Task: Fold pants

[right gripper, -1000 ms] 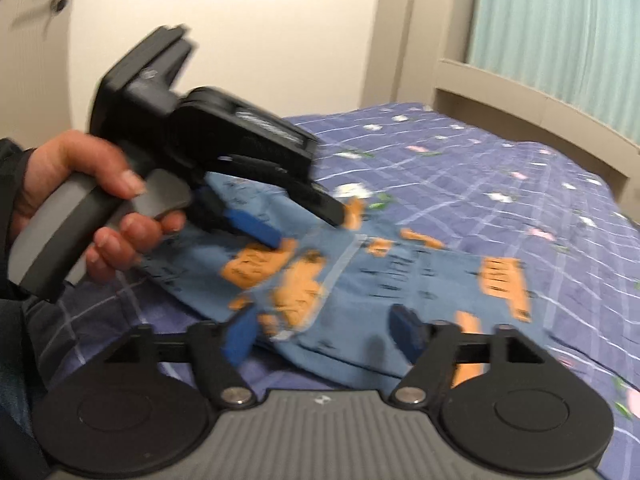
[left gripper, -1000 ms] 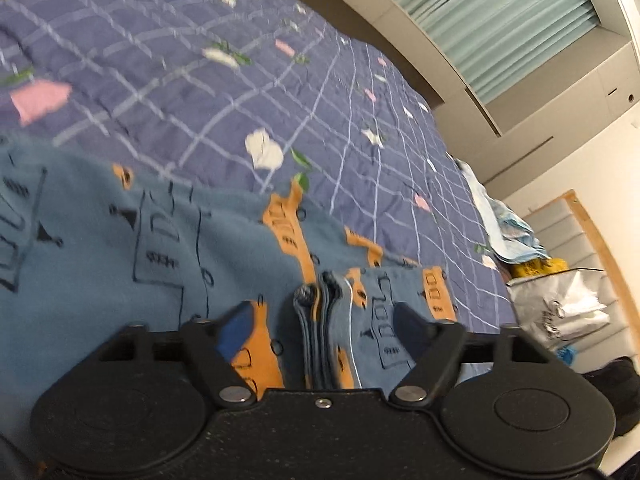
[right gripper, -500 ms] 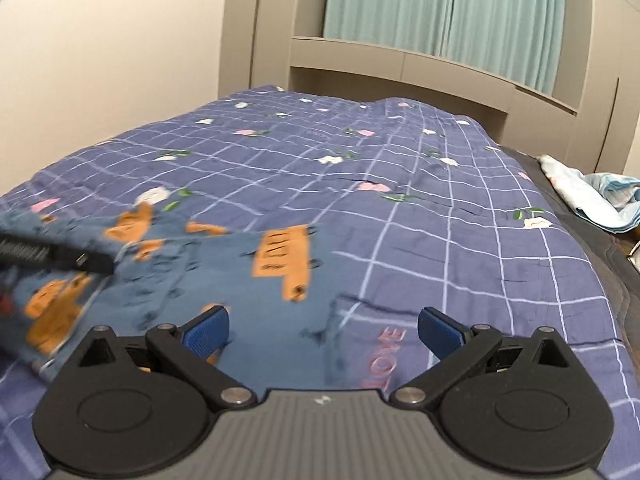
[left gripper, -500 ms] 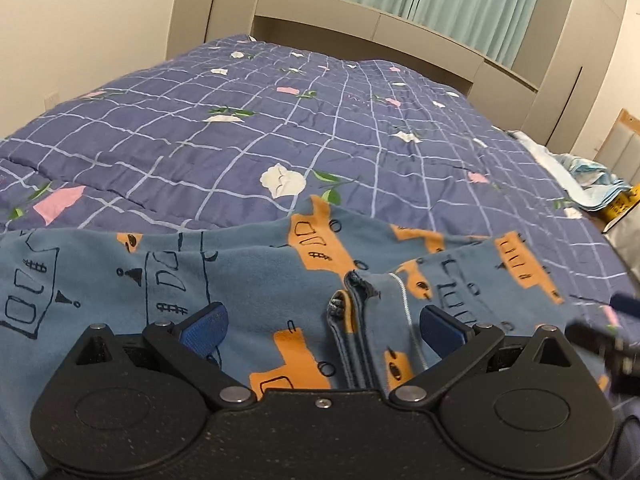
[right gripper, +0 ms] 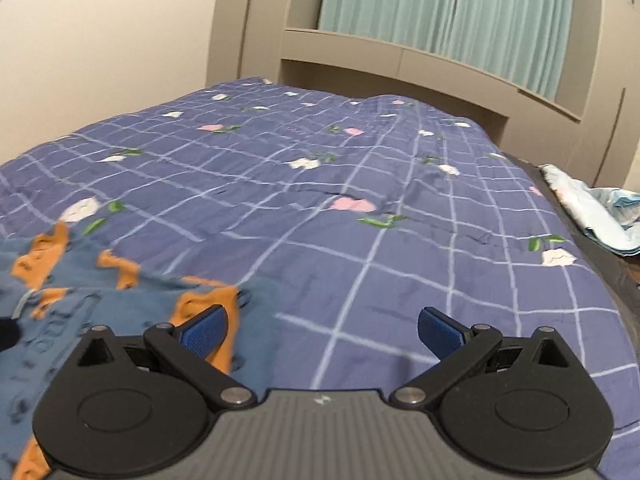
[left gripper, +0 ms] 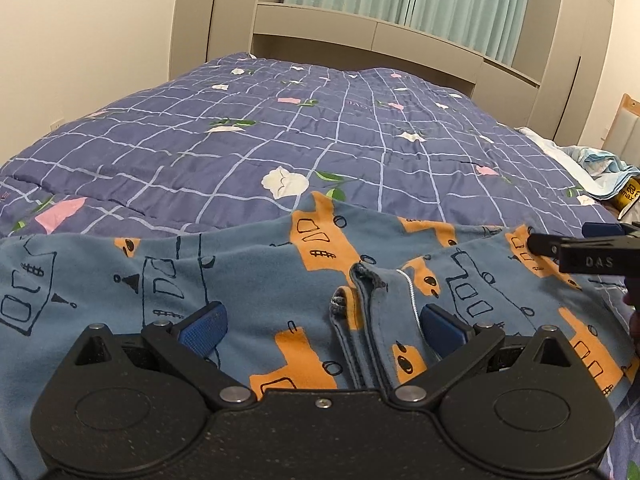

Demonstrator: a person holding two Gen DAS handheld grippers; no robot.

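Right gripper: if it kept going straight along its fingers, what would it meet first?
Probably the quilt. The right gripper is open and tilted down at bare quilt, with the pants edge under its left finger only. Depth is unclear.

The left gripper [left gripper: 322, 326] has a matte black body with 2 round housings, each with a shallow disc recess; 2 angled black link arms pivot on silver rivets; a small silver screw sits at the centre top edge; its fingertips [left gripper: 204, 325] carry ribbed blue pads; the right gripper [right gripper: 322, 330] has the same black housings, links and blue pads, but a grey ribbed centre plate with a small white mark; in the left wrist view its black finger reads "DAS"
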